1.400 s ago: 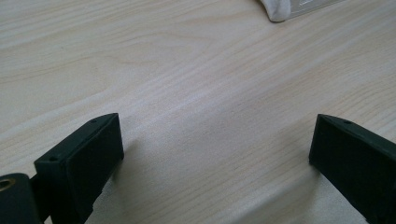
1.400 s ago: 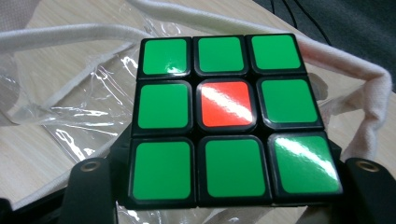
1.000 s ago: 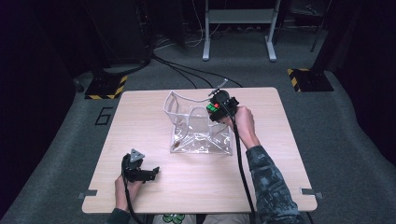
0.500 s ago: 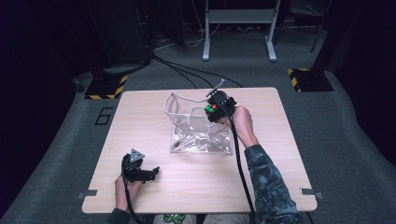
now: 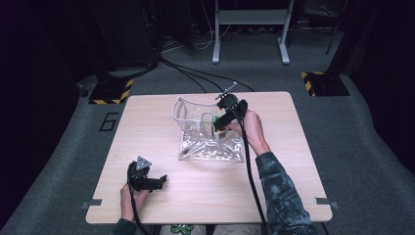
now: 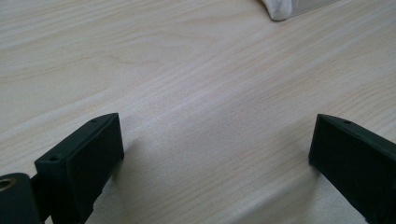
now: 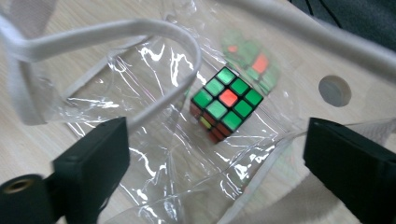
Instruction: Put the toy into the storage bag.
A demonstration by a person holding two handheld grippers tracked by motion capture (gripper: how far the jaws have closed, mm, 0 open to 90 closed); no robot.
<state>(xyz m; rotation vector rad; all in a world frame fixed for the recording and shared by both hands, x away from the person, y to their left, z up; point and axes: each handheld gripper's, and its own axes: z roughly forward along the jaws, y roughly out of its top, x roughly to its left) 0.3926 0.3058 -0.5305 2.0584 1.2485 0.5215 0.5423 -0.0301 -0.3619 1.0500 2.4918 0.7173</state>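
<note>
While cube lies in bag, handle arches across.

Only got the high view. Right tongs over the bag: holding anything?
Observer: No. The right tongs have just been opening. Nothing is clamped between the jaws, and the cube lies loose inside the clear bag.
Operator: Cube's top face?
Observer: Green squares around a red-orange centre.
Operator: Left tongs?
Observer: The left tongs are open, low over the table, with nothing between the jaws.
</note>
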